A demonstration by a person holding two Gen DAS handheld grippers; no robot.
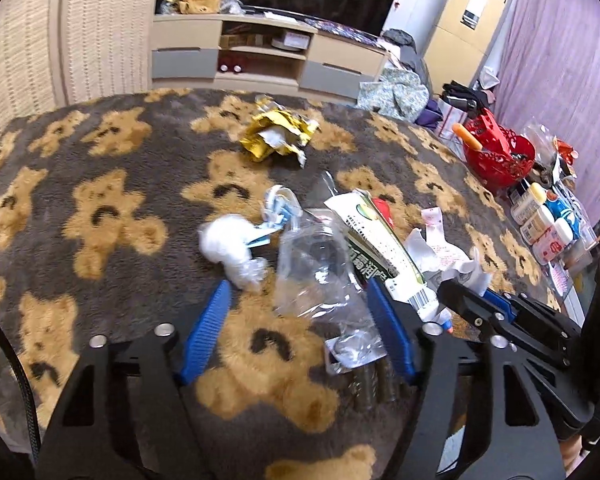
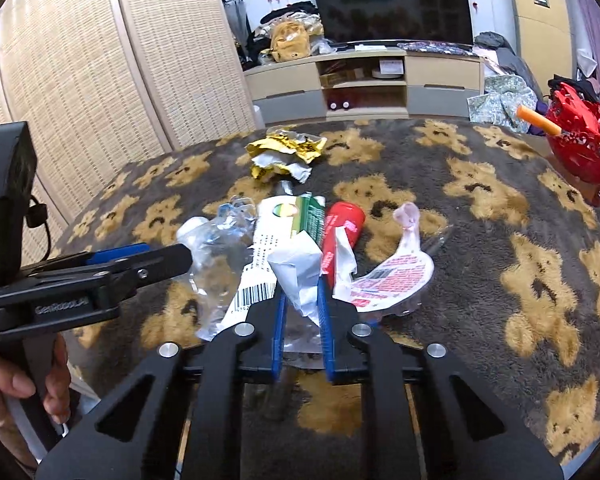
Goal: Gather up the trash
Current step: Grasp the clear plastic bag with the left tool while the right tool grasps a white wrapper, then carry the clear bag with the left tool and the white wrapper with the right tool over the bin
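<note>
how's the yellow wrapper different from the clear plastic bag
The yellow wrapper is opaque gold foil; the clear plastic bag is see-through. The wrapper lies alone at the far edge of the blanket; the bag lies between the open left gripper fingers. Both are crumpled.

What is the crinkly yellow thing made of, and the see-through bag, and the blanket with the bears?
The yellow wrapper looks like shiny foil or foil-lined plastic: it glints and holds sharp creases. The clear bag looks like thin glossy plastic film, since the bears show through it. The bear blanket looks like soft matte fleece with a fuzzy pile.
</note>
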